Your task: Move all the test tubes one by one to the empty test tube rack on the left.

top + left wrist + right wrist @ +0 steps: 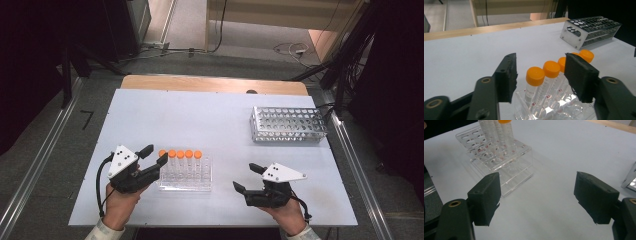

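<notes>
The nearest orange-capped tube [534, 83] stands at the left end of a row of five in the clear rack [186, 176] at the front left of the tabletop [210, 120]. Closing off-centre could, I judge, knock its neighbour or tip the light rack. The left hand-held gripper [540, 72] is about half open, jaws flanking that tube without touching. The right hand-held gripper [536, 202] gapes wide, empty, over bare tabletop.

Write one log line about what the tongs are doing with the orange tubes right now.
left tongs: open, at first orange-capped tube | right tongs: open, empty, over table | clear rack: five tubes | metal rack: empty
</notes>
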